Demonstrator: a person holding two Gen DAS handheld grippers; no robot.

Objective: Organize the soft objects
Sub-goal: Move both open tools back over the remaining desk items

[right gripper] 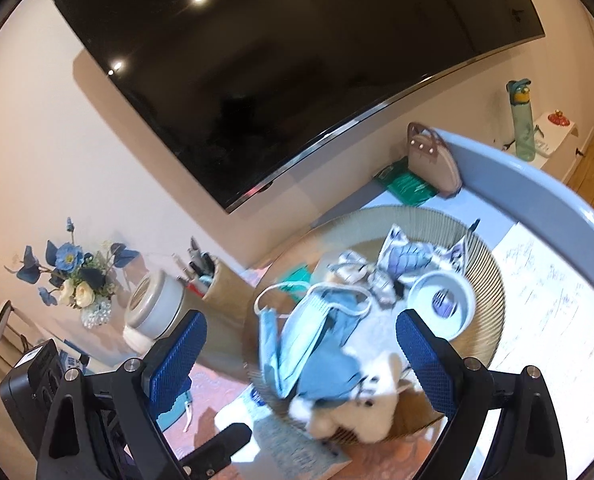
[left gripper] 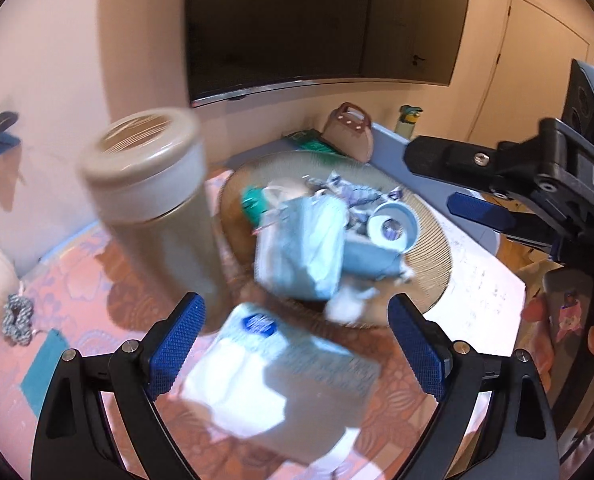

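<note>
Two tongs gape: left tongs over tissue pack.

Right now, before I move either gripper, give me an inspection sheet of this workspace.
Surface: table with pink floral cover; white paper sheet at one side.
Job's things: round woven basket holding blue face masks, plush toy, patterned cloth, tape roll.
Clutter: tissue pack, lidded canister, scrunchie, handbag.
Grippers: left gripper open above the tissue pack; right gripper open over the basket.
Cables: nothing seen.
Surroundings: wall television, flower vase, bottle.
</note>
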